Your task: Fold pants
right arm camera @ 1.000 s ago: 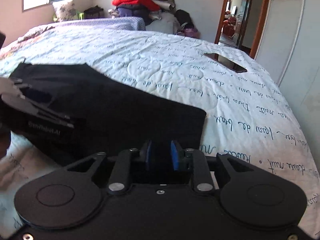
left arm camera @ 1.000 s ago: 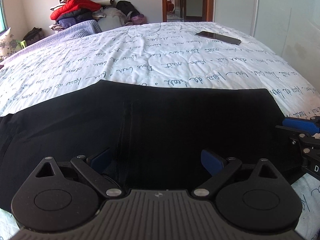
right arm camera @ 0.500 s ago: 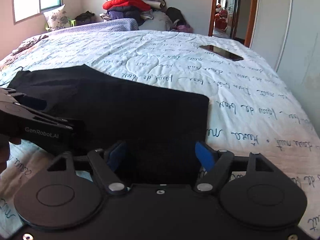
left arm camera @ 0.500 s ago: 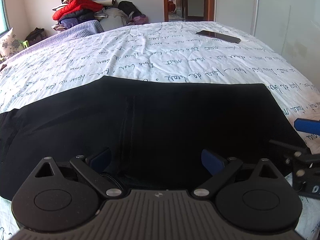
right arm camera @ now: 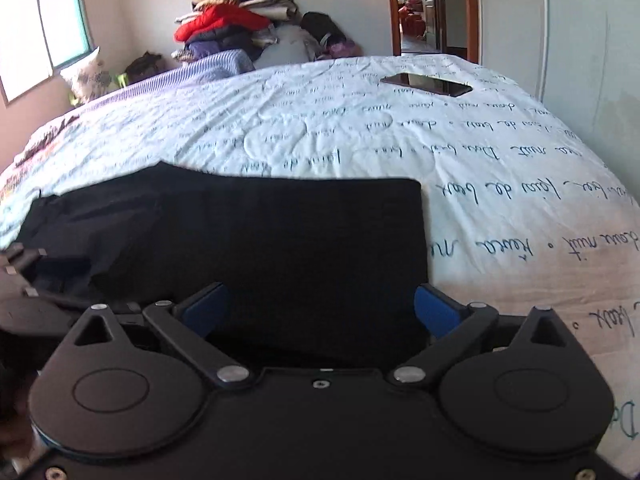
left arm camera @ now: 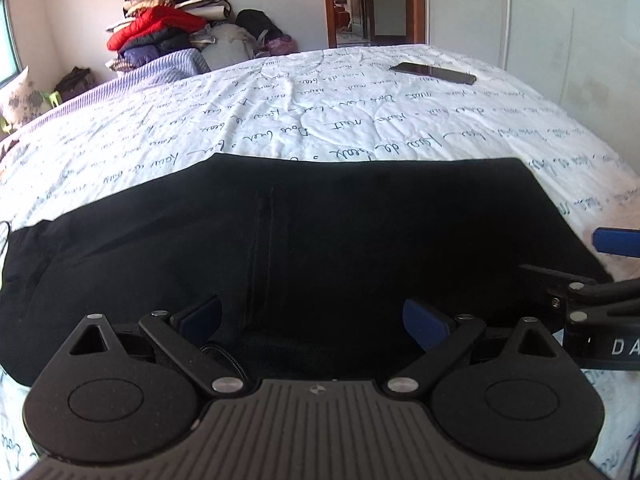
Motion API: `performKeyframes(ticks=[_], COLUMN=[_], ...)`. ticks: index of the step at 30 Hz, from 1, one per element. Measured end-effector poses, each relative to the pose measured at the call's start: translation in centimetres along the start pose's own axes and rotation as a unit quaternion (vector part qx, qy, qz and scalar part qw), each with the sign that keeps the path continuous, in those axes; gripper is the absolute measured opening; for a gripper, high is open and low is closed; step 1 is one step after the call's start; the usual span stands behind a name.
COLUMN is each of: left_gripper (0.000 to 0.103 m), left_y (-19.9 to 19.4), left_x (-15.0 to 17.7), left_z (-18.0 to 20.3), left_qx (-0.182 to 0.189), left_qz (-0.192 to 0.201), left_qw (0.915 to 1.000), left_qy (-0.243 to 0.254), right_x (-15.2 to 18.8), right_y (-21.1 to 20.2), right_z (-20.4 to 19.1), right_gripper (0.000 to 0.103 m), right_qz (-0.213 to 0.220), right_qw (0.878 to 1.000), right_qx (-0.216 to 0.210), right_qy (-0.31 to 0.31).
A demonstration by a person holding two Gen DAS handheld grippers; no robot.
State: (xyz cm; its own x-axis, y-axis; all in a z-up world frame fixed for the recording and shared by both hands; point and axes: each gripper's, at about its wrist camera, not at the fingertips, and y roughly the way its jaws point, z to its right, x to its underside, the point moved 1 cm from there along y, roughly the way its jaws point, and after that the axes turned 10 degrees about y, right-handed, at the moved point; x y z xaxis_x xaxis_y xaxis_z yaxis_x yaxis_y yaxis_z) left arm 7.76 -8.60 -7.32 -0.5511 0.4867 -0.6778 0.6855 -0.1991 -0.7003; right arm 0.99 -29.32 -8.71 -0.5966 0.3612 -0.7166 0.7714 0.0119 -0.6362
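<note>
A bedroom is shown, with a wide bed [left arm camera: 360, 120] covered by a white quilt printed with blue handwriting. The left tongs [left arm camera: 312, 318] are held wide apart over the near edge of the black pants [left arm camera: 320, 240], and nothing is gripped between their blue pads [left arm camera: 424, 322]. The right tongs [right arm camera: 322, 310] are likewise spread wide, with nothing clamped; their blue pads [right arm camera: 436, 312] sit on either side of the right end of the pants [right arm camera: 280, 248], the right one at the cloth's right border. In the left wrist view, the right tongs [left arm camera: 600, 272] are seen at the far right edge, just beside the right end of the pants.

The pants are laid flat across the near part of the bed as a broad, dark rectangle with a straight right edge; a vertical seam is visible near the middle, and the left portion is more rumpled. Farther out on the quilt, well apart from the pants, a dark phone [left arm camera: 434, 73] is lying towards the far right. Beyond the bed, a heap of clothes [right arm camera: 228, 28] topped by a red jacket is piled against the wall, a window [right arm camera: 44, 36] is seen at the left, and an open doorway [left arm camera: 372, 4] at the back.
</note>
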Motion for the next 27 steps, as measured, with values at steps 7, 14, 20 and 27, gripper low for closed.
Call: performKeyframes(ticks=[7, 14, 20, 27], left_gripper=[0.100, 0.098, 0.099, 0.102], left_y=[0.5, -1.7, -6.0, -10.3], left_x=[0.3, 1.3, 3.0, 7.4], left_z=[-0.6, -3.7, -13.5, -25.3], left_qx=[0.001, -0.001, -0.061, -0.276], left_qz=[-0.014, 0.005, 0.037, -0.002], left_qw=[0.9998, 0.9992, 0.9842, 0.9342], left_qy=[-0.012, -0.039, -0.162, -0.225], right_x=[-0.5, 1.1, 0.0, 2.8], right_y=[-1.6, -0.7, -4.4, -1.6], right_z=[-1.4, -2.0, -7.8, -18.4], right_gripper=[0.103, 0.103, 0.103, 0.103], right_qz=[0.065, 0.039, 0.141, 0.105], right_qw=[0.995, 0.991, 0.981, 0.963], right_qx=[0.048, 0.101, 0.026, -0.106], right_qy=[-0.050, -0.077, -0.128, -0.225])
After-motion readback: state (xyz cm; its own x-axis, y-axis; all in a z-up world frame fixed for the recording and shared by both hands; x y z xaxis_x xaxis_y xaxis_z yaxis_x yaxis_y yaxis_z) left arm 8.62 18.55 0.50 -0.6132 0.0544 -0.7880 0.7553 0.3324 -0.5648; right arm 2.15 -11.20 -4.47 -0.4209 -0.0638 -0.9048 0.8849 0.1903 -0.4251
